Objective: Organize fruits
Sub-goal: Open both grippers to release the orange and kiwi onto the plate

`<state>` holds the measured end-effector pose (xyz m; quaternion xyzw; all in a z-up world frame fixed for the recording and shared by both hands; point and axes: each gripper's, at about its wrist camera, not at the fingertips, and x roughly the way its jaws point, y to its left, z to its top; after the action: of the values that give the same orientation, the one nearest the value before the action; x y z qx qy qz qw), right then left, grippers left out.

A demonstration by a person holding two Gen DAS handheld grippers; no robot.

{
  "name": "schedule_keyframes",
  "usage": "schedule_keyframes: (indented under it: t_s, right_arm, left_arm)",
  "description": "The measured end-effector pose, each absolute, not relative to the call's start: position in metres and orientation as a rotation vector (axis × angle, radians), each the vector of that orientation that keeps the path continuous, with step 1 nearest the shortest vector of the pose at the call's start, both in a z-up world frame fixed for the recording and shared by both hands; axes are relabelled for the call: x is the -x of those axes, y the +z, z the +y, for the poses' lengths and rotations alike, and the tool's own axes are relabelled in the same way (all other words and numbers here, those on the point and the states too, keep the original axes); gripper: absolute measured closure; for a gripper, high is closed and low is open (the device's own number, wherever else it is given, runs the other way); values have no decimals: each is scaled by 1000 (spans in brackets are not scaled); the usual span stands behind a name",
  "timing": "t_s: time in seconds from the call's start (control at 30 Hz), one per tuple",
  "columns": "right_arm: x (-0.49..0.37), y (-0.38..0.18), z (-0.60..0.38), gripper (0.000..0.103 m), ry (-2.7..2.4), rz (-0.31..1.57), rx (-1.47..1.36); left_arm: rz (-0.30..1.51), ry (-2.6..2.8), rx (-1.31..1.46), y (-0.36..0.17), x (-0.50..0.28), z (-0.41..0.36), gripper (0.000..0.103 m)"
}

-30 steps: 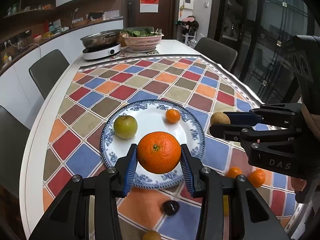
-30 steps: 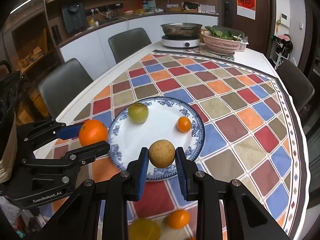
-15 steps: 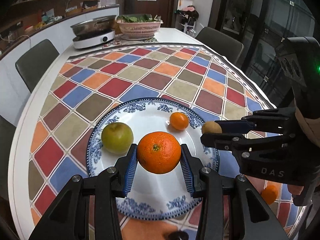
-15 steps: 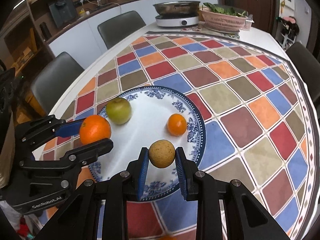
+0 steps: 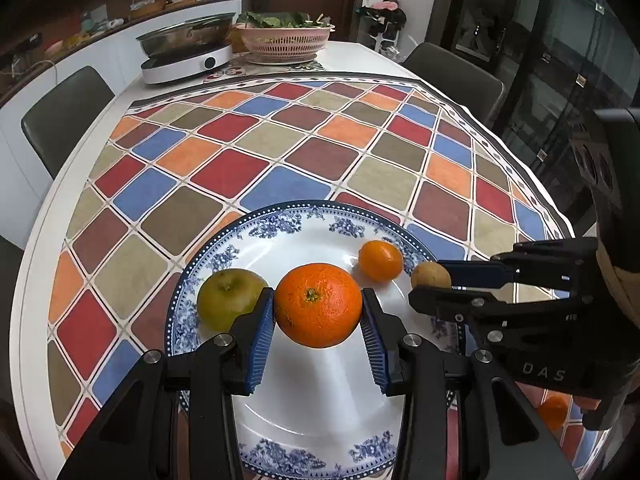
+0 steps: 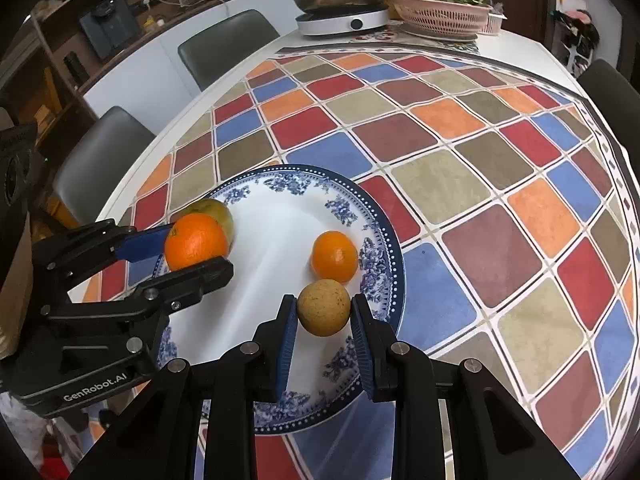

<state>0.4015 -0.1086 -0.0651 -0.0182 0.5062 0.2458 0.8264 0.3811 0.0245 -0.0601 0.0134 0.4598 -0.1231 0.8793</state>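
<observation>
My left gripper point(image 5: 318, 312) is shut on a large orange point(image 5: 318, 304), held just above the blue-and-white plate point(image 5: 320, 412). On the plate lie a green apple point(image 5: 224, 298) and a small tangerine point(image 5: 380, 260). My right gripper point(image 6: 324, 312) is shut on a small brown round fruit point(image 6: 324, 307) over the plate's point(image 6: 280, 196) near right rim, beside the tangerine point(image 6: 334, 256). In the right wrist view the left gripper point(image 6: 192, 250) holds the orange point(image 6: 196, 246) in front of the apple point(image 6: 216, 210). The right gripper point(image 5: 430, 282) with the brown fruit point(image 5: 431, 276) shows at the right of the left wrist view.
A checkered cloth point(image 5: 320, 152) covers the white table. At its far end stand an induction cooker with a pan point(image 5: 188, 58) and a pink basket of greens point(image 5: 284, 40). Grey chairs point(image 6: 224, 46) ring the table. Another tangerine point(image 5: 554, 412) lies on the cloth near right.
Both grippers have moved forward and down over the plate with their fruits still held. The plate and its apple and tangerine now look nearer and larger.
</observation>
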Motion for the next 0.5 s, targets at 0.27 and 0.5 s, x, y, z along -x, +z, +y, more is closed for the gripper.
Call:
schedule_keyframes:
  t_s: [0.27, 0.5]
  right_arm:
    - [-404, -64, -110, 67, 524, 1073, -2]
    - [-393, -53, -117, 65, 486, 1038, 7]
  left_arm:
    - [971, -249, -22, -57, -383, 26, 54]
    - [914, -220, -59, -36, -367, 28, 51]
